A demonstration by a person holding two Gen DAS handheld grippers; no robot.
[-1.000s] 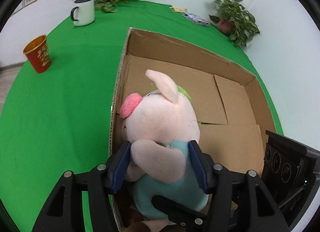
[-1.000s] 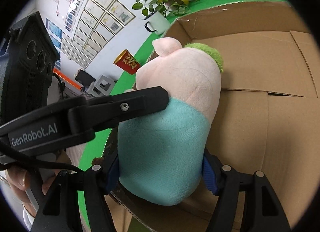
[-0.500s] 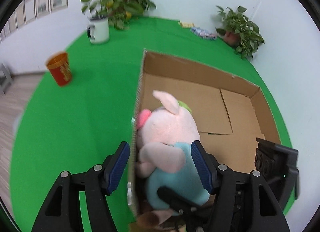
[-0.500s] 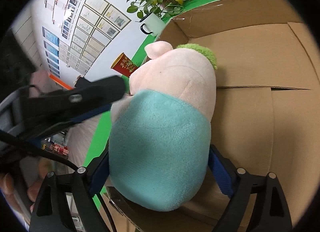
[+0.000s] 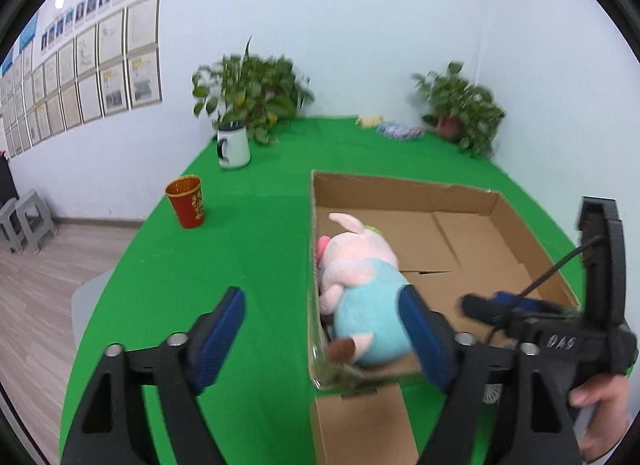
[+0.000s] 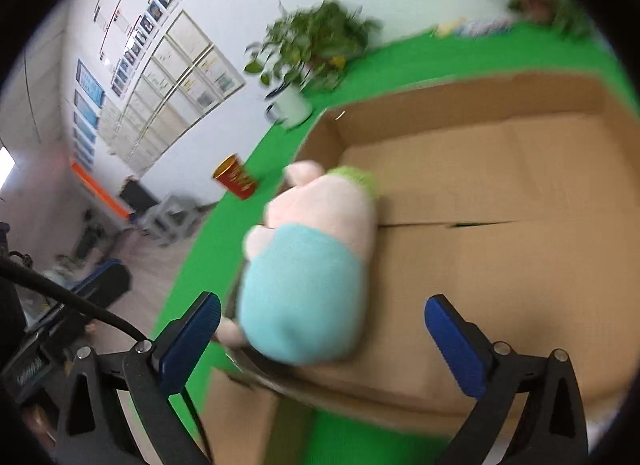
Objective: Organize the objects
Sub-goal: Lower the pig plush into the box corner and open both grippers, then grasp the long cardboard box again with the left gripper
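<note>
Both grippers have let go of the plush pig (image 5: pixel 360 289): left gripper (image 5: pixel 328 337) and right gripper (image 6: pixel 322 339) jaws are opening wide, pads clear of it, pulled back. Pig lies in the cardboard box's (image 5: pixel 472 195) near-left corner, so this placement looks done; red cup (image 5: pixel 186 207) and white mug (image 5: pixel 233 147) remain out on the table (image 5: pixel 248 257).

Bright, even indoor light fills both views, with only faint shadows on the green table (image 5: pixel 248 265). Fisheye bending curves the walls, and a black ring vignettes the corners. The right wrist view is heavily smeared; the plush pig (image 6: pixel 316 265) and plants look soft.
</note>
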